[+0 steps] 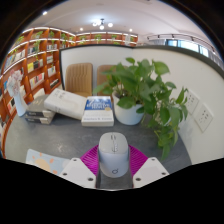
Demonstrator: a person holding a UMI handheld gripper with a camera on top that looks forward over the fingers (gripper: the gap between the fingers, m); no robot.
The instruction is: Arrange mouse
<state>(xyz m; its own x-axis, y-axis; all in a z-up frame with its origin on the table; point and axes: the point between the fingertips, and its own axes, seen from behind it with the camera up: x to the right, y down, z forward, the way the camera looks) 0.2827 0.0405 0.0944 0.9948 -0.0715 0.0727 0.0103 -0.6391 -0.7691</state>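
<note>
A light grey computer mouse [113,153] sits between my gripper's [113,172] two fingers, its scroll wheel pointing away from me. The magenta pads [92,159] press against both of its sides, so the gripper is shut on it. The mouse is over the grey table [70,135], near its front part. Its underside is hidden, so I cannot tell whether it rests on the table or is lifted off it.
A potted green plant [147,88] stands beyond the mouse to the right. A blue-covered book [98,106] and a white box [64,102] lie further back. Bookshelves [35,62] line the left wall, and a wall socket [203,115] is on the right.
</note>
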